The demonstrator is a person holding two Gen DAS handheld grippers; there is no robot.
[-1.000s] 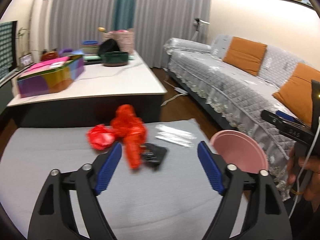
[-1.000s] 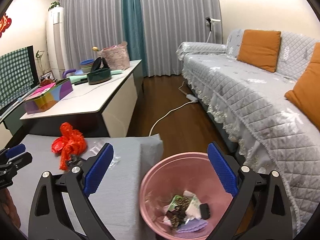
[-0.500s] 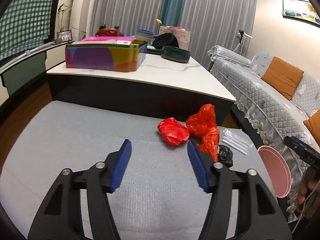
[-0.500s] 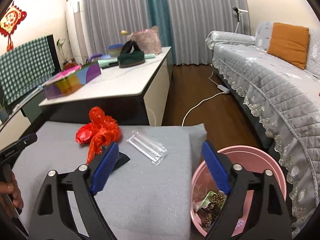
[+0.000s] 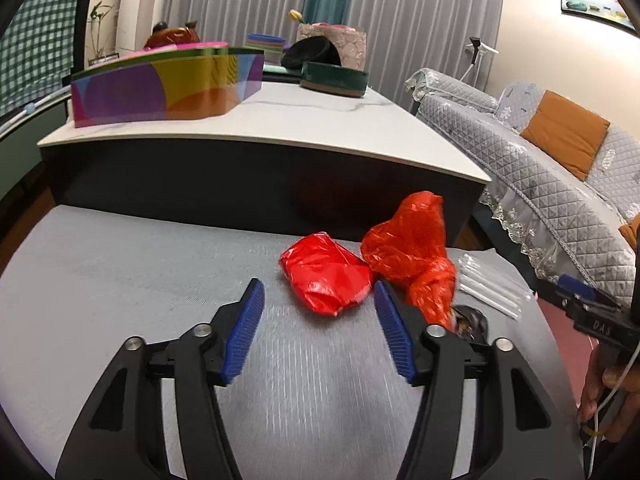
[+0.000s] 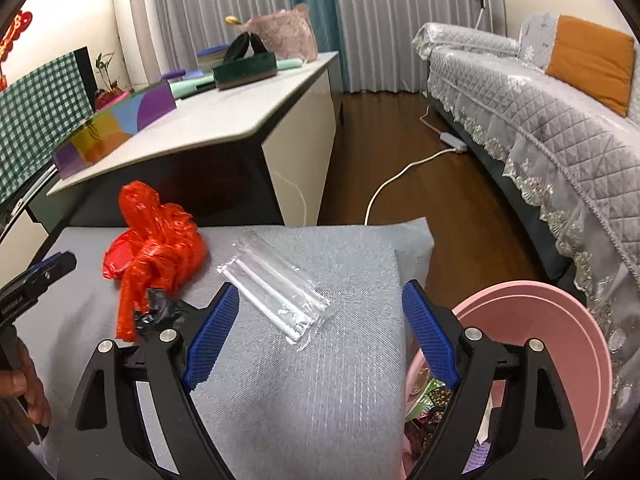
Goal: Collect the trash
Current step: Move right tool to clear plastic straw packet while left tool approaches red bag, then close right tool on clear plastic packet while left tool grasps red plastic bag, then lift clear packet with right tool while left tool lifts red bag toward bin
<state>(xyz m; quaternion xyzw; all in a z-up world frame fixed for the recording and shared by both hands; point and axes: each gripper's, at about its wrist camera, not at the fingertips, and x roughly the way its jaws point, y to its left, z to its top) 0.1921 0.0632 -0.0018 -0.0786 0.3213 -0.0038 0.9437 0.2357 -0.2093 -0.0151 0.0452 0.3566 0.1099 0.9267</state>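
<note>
On the grey cloth-covered surface lie a crumpled red wrapper, an orange-red plastic bag, a small black wrapper and a clear packet of white straws. My left gripper is open, its blue pads just short of the red wrapper, empty. My right gripper is open and empty, with the straw packet lying just ahead between its pads. The orange-red bag and black wrapper lie to its left. A pink bin with trash inside stands at the right.
A white-topped low table stands behind the cloth surface, carrying a multicoloured box and a dark green bowl. A grey quilted sofa with orange cushions runs along the right. A white power cord lies on the wooden floor.
My left gripper swung left from the bin side and moved close to the red wrapper. My right gripper swung from over the bin to over the straw packet. Both stayed open.
</note>
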